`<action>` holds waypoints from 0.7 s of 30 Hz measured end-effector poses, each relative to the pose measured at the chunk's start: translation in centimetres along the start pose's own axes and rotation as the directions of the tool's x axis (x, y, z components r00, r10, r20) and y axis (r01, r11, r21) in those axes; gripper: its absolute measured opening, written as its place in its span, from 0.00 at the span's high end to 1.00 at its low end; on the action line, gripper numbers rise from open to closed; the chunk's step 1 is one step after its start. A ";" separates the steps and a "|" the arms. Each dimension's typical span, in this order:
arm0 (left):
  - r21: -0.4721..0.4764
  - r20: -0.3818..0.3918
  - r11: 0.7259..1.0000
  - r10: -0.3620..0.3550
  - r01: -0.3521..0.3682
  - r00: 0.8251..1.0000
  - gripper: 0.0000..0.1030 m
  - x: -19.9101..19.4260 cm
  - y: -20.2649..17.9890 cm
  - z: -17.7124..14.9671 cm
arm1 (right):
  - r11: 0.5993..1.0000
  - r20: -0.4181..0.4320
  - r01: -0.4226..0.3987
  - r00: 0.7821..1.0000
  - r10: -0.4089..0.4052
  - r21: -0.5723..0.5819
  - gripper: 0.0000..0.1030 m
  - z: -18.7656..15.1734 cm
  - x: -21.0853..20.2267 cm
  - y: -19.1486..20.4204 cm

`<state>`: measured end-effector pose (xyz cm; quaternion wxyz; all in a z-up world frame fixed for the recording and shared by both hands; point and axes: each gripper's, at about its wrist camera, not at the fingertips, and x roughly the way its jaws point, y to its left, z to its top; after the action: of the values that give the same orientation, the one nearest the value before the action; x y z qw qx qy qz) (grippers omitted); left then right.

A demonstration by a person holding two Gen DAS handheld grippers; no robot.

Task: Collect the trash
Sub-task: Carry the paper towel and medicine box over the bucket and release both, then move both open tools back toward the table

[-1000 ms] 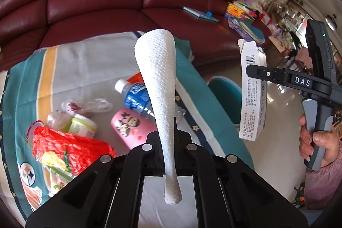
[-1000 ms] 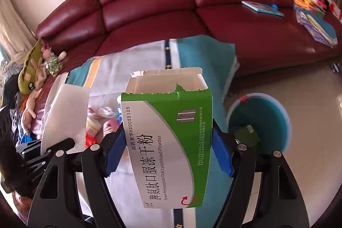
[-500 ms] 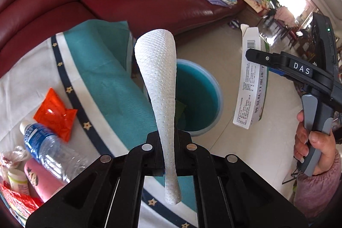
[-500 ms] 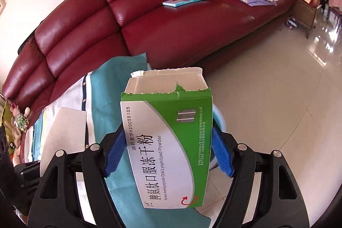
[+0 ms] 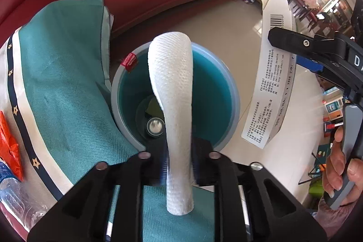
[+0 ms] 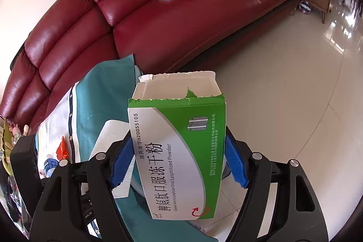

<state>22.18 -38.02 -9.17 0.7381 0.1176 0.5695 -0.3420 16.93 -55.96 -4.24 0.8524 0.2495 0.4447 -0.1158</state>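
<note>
My left gripper (image 5: 178, 165) is shut on a folded white paper towel (image 5: 173, 92) and holds it right above the round blue trash bin (image 5: 229, 92) on the floor. Some trash lies at the bin's bottom. My right gripper (image 6: 178, 165) is shut on an opened green-and-white medicine box (image 6: 179, 151). In the left wrist view the box (image 5: 272, 74) hangs just right of the bin. The paper towel (image 6: 109, 137) shows left of the box in the right wrist view.
A table with a teal, white-striped cloth (image 5: 59, 74) stands left of the bin, with an orange wrapper (image 5: 9, 140) and a plastic bottle (image 5: 13, 194) on it. A dark red leather sofa (image 6: 158, 22) with books and papers stands behind. The tiled floor (image 6: 295, 83) lies to the right.
Both grippers have swung from over the table to the bin. The paper towel is now above the bin's opening and the box beside it.
</note>
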 end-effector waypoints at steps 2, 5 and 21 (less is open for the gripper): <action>-0.003 0.012 0.999 0.035 -0.035 0.999 0.34 0.2 0.3 0.0 | 1.000 -0.009 -0.002 1.000 0.002 0.001 0.32 0.0 0.6 0.0; -0.006 0.026 0.998 0.055 -0.055 0.998 0.23 0.0 0.9 -0.1 | 1.000 -0.020 -0.003 1.000 0.003 -0.001 0.32 0.0 1.4 0.2; -0.069 0.072 0.996 0.066 -0.061 0.995 0.09 -4.6 3.7 -3.4 | 0.998 -0.151 0.021 0.988 -0.030 -0.060 0.32 -0.9 5.4 2.6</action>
<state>21.39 -31.71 -6.84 0.7727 0.0984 0.5489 -0.3032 20.48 -53.10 -8.24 0.8215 0.2269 0.5146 -0.0944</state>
